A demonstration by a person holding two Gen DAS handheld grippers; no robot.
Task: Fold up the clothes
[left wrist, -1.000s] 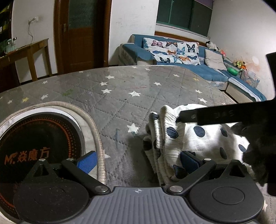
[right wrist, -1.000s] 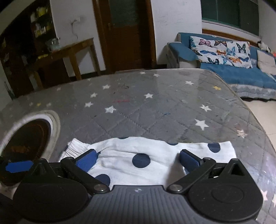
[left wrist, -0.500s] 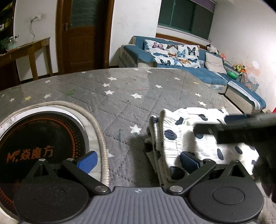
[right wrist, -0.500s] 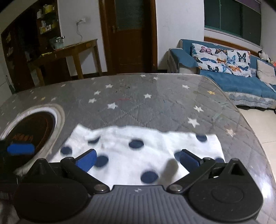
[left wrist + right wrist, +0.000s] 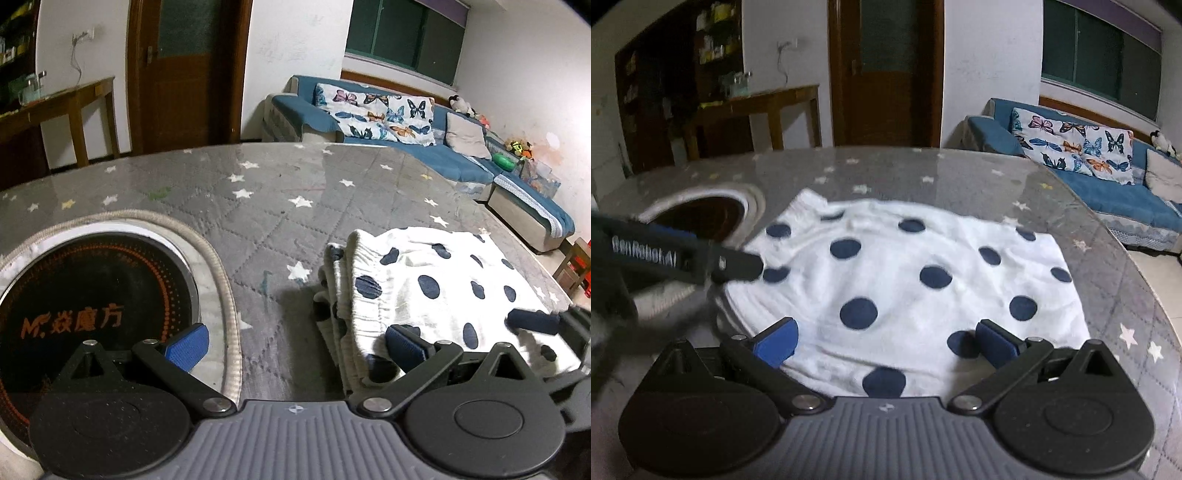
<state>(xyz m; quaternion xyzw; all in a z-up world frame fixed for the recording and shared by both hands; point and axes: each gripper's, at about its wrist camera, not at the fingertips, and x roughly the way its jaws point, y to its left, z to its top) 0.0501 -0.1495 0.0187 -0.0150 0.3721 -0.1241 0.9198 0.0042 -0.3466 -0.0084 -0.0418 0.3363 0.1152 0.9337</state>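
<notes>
A white garment with dark blue dots (image 5: 923, 280) lies folded in a flat stack on the grey star-patterned table cover (image 5: 979, 181). In the left wrist view the garment (image 5: 436, 288) shows its layered folded edge at the left. My left gripper (image 5: 295, 345) is open and empty, hovering at the stack's left edge. My right gripper (image 5: 886, 341) is open and empty, above the stack's near side. The left gripper's finger also shows in the right wrist view (image 5: 731, 264), and the right gripper's finger in the left wrist view (image 5: 532, 321).
A round black cooktop with orange lettering (image 5: 85, 306) is set in the table at the left, ringed by the cover's hem. A blue sofa (image 5: 406, 125), a wooden side table (image 5: 753, 107) and a door (image 5: 886, 70) stand beyond the table.
My right gripper has lifted up and back from the garment, so more of the folded stack shows. My left gripper has also drawn back a little. The garment stays put.
</notes>
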